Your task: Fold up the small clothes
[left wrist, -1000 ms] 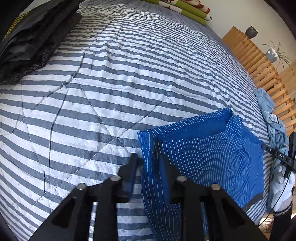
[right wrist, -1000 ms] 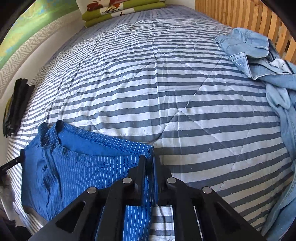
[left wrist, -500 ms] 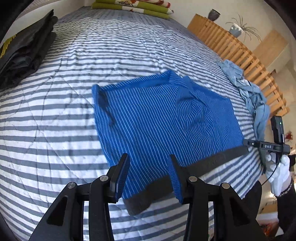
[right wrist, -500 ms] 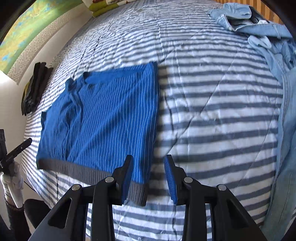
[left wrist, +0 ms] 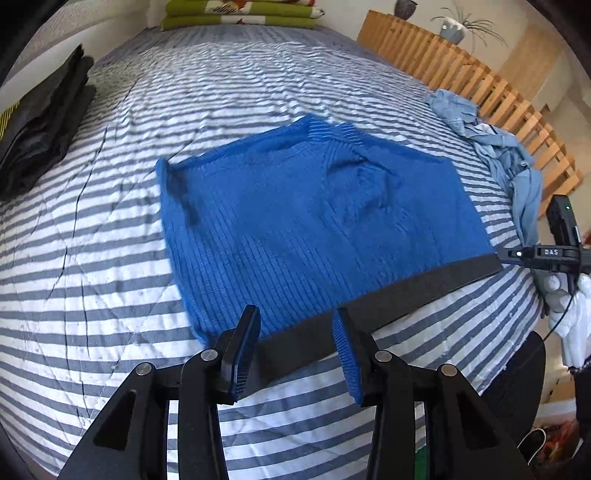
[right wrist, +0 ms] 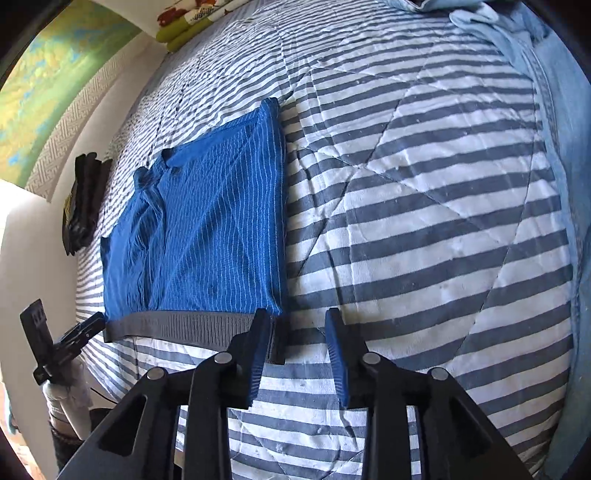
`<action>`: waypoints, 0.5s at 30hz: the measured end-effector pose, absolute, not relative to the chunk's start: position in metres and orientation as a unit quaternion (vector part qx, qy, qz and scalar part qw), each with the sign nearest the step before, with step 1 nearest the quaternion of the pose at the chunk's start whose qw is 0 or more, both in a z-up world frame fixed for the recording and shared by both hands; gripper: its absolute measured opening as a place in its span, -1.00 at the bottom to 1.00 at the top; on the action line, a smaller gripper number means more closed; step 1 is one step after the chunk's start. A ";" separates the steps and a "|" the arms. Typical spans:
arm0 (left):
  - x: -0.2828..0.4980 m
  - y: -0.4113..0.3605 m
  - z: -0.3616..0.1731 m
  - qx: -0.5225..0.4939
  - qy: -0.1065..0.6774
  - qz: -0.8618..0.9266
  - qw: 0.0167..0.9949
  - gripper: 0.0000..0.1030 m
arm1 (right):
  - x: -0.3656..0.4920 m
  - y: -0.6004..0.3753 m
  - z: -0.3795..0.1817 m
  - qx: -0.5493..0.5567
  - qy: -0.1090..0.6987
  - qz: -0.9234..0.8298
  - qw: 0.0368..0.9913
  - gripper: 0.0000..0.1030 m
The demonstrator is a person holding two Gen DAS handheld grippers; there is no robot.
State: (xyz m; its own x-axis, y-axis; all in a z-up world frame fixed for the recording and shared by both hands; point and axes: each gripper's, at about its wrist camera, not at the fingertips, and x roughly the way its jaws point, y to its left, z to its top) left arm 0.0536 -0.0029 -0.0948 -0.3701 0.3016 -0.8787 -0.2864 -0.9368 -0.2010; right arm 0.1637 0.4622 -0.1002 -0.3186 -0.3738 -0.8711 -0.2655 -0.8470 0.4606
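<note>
A pair of blue pinstriped shorts (left wrist: 314, 221) with a dark grey waistband (left wrist: 388, 299) lies flat on the striped bed; in the right wrist view the shorts (right wrist: 199, 236) lie left of centre. My left gripper (left wrist: 295, 343) is open, held above the waistband's near left part, with nothing between its fingers. My right gripper (right wrist: 295, 347) is open too, above the waistband's right end (right wrist: 275, 339), holding nothing. The other gripper, in a white-gloved hand, shows at the edge of each view: the right one (left wrist: 554, 254) and the left one (right wrist: 62, 343).
A grey-and-white striped quilt (left wrist: 221, 92) covers the bed. Folded black clothes (left wrist: 40, 129) are stacked at its left edge. A heap of light denim clothes (left wrist: 498, 147) lies by the wooden slatted rail (left wrist: 461, 70). Green pillows (left wrist: 240, 14) sit at the far end.
Both grippers let go of the shorts' far corners, opened and pulled back toward the waistband. The shorts now lie spread flat on the quilt.
</note>
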 end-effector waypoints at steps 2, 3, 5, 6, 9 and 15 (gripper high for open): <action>0.060 0.027 -0.085 -0.520 0.013 0.829 0.206 -0.15 | 0.165 0.461 -0.105 0.580 -0.284 -0.762 0.043 -0.45; 0.064 0.044 -0.082 -0.514 0.024 0.828 0.221 -0.14 | 0.166 0.460 -0.106 0.577 -0.289 -0.762 0.047 -0.45; 0.067 0.082 -0.081 -0.507 0.044 0.823 0.252 -0.14 | 0.165 0.456 -0.106 0.575 -0.288 -0.764 0.052 -0.45; 0.070 0.101 -0.080 -0.504 0.052 0.819 0.268 -0.14 | 0.164 0.456 -0.107 0.574 -0.294 -0.762 0.055 -0.45; 0.076 0.156 -0.083 -0.499 0.067 0.805 0.312 -0.14 | 0.160 0.457 -0.108 0.572 -0.310 -0.757 0.065 -0.45; 0.092 0.258 -0.100 -0.474 0.151 0.792 0.355 0.03 | 0.159 0.455 -0.109 0.580 -0.296 -0.756 0.069 -0.87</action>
State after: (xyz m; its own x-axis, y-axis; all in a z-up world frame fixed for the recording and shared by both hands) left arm 0.0920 0.2583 -0.1002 -0.2988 0.4187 -0.8575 -0.7045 -0.7030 -0.0978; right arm 0.1590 0.4546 -0.1089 -0.3179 -0.4478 -0.8357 -0.2395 -0.8149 0.5278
